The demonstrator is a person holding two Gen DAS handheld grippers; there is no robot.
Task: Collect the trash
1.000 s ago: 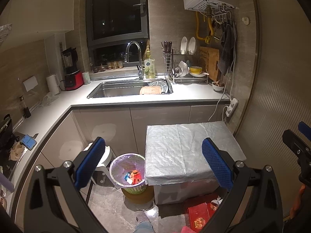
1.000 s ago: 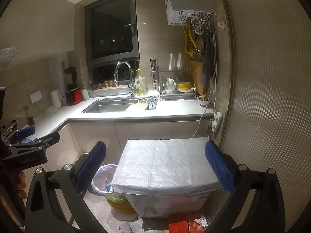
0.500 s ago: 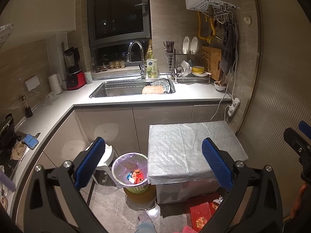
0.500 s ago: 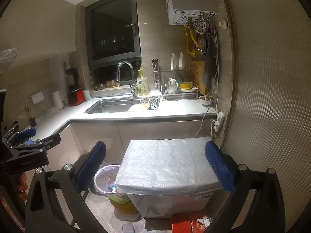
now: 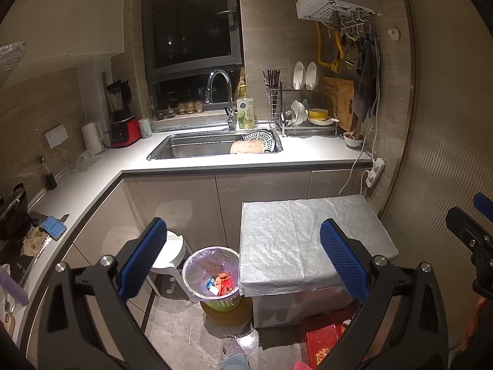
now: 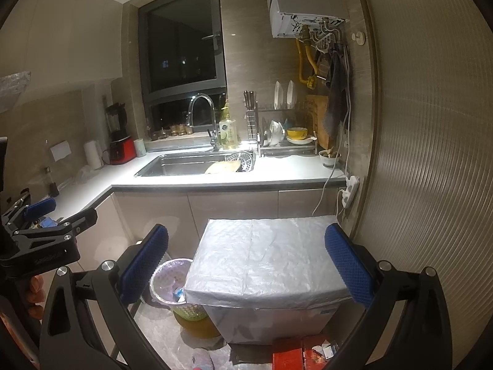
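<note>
A green mesh trash bin (image 5: 212,274) with a clear liner stands on the floor by the cabinets, holding several coloured wrappers (image 5: 219,285). It also shows in the right wrist view (image 6: 172,283), partly hidden by the covered box. My left gripper (image 5: 243,259) is open and empty, held high above the bin and the box. My right gripper (image 6: 246,262) is open and empty, above the box. Each gripper shows at the edge of the other's view.
A box under a silver foil cover (image 5: 305,243) stands right of the bin. A white stool (image 5: 169,252) is left of it. Red packaging (image 5: 326,336) lies on the floor in front. An L-shaped counter (image 5: 246,162) with sink (image 5: 212,146) and dish rack (image 5: 308,114) runs behind.
Both views have tilted and drawn back slightly, so the counter and sink sit lower in frame. Both grippers stay open and empty.
</note>
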